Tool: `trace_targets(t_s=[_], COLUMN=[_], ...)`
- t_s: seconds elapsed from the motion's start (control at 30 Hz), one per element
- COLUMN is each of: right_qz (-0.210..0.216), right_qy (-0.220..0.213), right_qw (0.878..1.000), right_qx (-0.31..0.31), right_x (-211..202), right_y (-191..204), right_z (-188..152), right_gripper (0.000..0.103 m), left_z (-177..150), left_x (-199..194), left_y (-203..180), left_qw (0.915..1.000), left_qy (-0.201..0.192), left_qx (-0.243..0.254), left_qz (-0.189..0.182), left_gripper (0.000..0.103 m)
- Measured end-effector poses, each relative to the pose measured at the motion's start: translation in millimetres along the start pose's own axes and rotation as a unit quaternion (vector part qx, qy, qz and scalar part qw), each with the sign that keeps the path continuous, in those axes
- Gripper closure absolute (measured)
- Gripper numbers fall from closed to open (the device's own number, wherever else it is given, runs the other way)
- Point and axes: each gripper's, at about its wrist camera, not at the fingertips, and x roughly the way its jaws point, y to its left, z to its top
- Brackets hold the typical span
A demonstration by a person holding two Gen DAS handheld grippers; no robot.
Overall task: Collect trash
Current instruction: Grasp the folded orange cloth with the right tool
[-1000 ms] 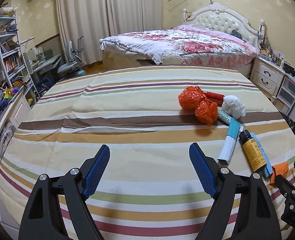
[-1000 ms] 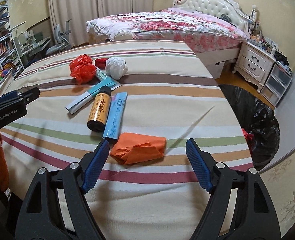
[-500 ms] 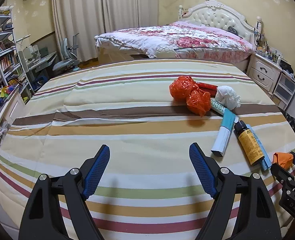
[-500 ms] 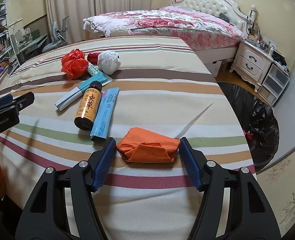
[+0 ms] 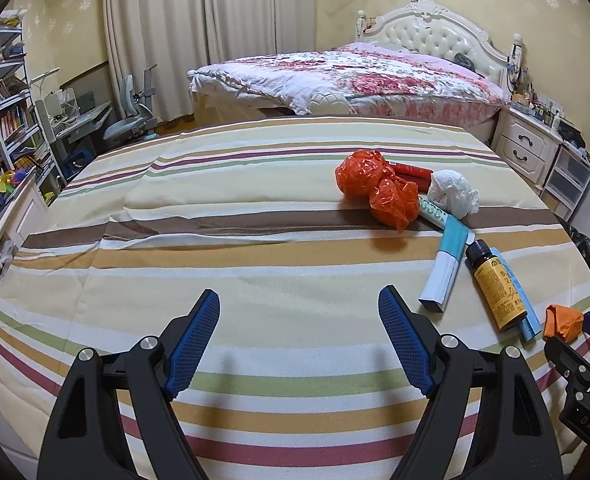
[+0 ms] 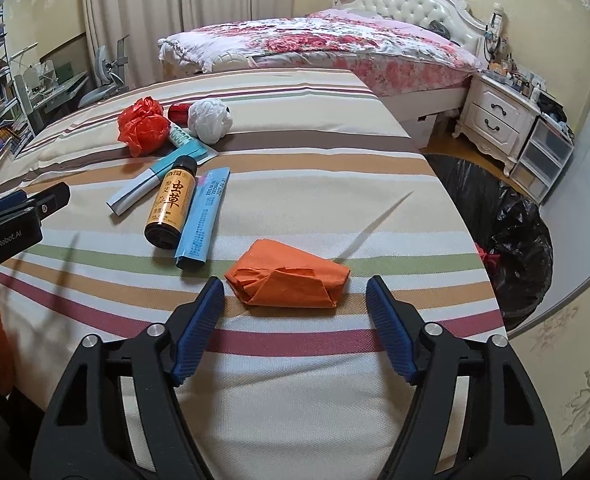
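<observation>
Partly, right gripper [image 5: 575, 334] hides orange wad [image 5: 562, 321].

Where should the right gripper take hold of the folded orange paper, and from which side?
Grip the folded orange paper across its middle, from above and the near side. It lies flat on the striped cloth, long axis crosswise, ends facing the pads. The right gripper has just been closing, paper between its jaws but probably untouched.

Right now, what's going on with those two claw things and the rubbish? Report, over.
Left gripper open, nothing in it. Right gripper has been closing around the orange wad, pads not touching yet. Nothing in the way. Black bin bag open beside the bed.
</observation>
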Motion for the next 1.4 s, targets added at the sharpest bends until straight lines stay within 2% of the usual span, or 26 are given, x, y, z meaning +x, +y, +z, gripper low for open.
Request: trace_targets(t_s=[0.07,0.33,0.67,1.07,1.33,1.37,1.4], right_qz=[0.0,-0.001,0.005,0.016,0.016,0.017,0.019], right_qy=[-0.001,-0.004,0.007,0.016,0.01,0.009,0.009], right_qw=[1.0,1.0,1.0,1.0,1.0,1.0,1.0], right_qx=[0.0,-0.004,-0.006,-0.012,-0.01,-0.009,-0.008], right_x=[-0.3,3.0,29.9,60.9,66.8,66.7,66.7], right_y=[0.2,0.0,-9.6,-16.2,-18.3,-18.8,-19.5], right_z=[0.3,3.0,40.5,78.2,82.8,82.4,82.2], right_gripper=[0.049,0.05,0.05,0.05,0.05,0.05,0.05], left_z=[-0.5,-0.1,8.0,19.2,21.4,22.0,21.7], left_x=[-0.5,-3.0,4.3,23.9,36.2,38.8,40.1], left_y=[0.1,-4.5,-30.5,-59.9,-75.2,-76.7,-77.3], left_qw=[1.0,1.0,0.9992,0.9974,0.9949,0.9944,0.994], left_qy=[-0.001,-0.002,-0.008,0.011,0.031,0.036,0.04], left_qx=[0.001,0.002,0.024,0.055,0.081,0.083,0.084], left_qz=[-0.001,-0.009,-0.03,-0.044,-0.05,-0.054,-0.058], left_gripper=[0.024,0.024,0.024,0.024,0.024,0.026,0.034])
